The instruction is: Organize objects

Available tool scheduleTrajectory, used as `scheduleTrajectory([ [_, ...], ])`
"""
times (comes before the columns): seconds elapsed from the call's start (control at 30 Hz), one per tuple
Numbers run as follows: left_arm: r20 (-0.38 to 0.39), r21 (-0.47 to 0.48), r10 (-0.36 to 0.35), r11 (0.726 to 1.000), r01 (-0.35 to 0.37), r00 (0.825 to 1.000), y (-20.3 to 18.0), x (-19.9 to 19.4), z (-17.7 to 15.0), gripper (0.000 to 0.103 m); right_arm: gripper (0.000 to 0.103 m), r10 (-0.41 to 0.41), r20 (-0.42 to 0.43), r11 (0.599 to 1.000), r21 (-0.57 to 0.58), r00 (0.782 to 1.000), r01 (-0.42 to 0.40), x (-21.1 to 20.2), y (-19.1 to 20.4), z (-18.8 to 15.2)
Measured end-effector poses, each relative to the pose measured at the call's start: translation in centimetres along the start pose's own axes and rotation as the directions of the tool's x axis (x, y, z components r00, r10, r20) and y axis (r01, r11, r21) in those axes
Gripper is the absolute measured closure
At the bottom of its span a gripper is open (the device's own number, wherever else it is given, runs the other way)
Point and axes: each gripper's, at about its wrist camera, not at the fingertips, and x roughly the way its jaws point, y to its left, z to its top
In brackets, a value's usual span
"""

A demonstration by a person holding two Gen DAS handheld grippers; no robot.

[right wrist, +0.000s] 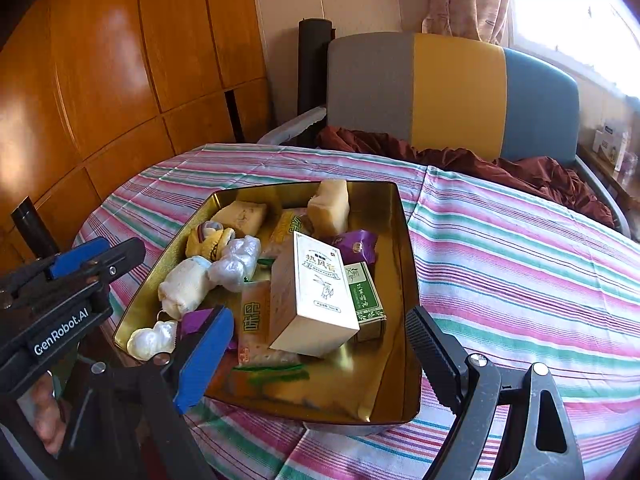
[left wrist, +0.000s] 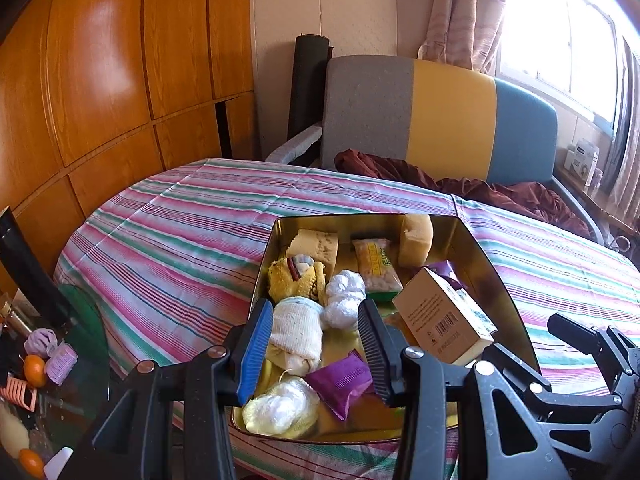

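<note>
Right gripper (right wrist: pixel 320 354), black-framed with one blue ribbed pad and one black, stands wide with nothing between its pads, poised over the near rim of the shallow gold-coloured metal tin (right wrist: pixel 404 240); left gripper (left wrist: pixel 312 350) stands narrower, jaws part-way apart, empty as far as can be judged, hovering above the tin's near-left corner; tin rests on the pink-green-white striped cotton tablecloth (right wrist: pixel 520 264); judged progress: far along, since most loose items already lie inside the tin and the cloth around it is bare; still left, at 8 o'clock in the left view on a green glass side table (left wrist: pixel 86 316): glossy round orange fruits (left wrist: pixel 34 370), a small lilac packet (left wrist: pixel 60 362); contents, near to far: crinkled white plastic wad (right wrist: pixel 154 338), purple foil sachet (left wrist: pixel 340 380), stiff cream cardboard box with barcode (right wrist: pixel 316 292) leaning tilted at 3 o'clock, rolled white knit cloth (left wrist: pixel 296 332), yellow plush toy (left wrist: pixel 294 280), clear snack pouch (left wrist: pixel 376 268), porous beige sponge blocks (left wrist: pixel 416 240); beyond, at 12 o'clock, grey-yellow-blue upholstered chair (left wrist: pixel 440 120).
</note>
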Motion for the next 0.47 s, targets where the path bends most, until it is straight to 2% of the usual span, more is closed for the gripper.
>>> scheduleTrajectory([
  [0.47,0.052,0.025,0.012,1.000,-0.013,0.999,-0.15,-0.48,-0.03,0.058,0.014,0.001,-0.019,1.000,-0.002,1.000,-0.001,0.50,-0.16,-0.25],
])
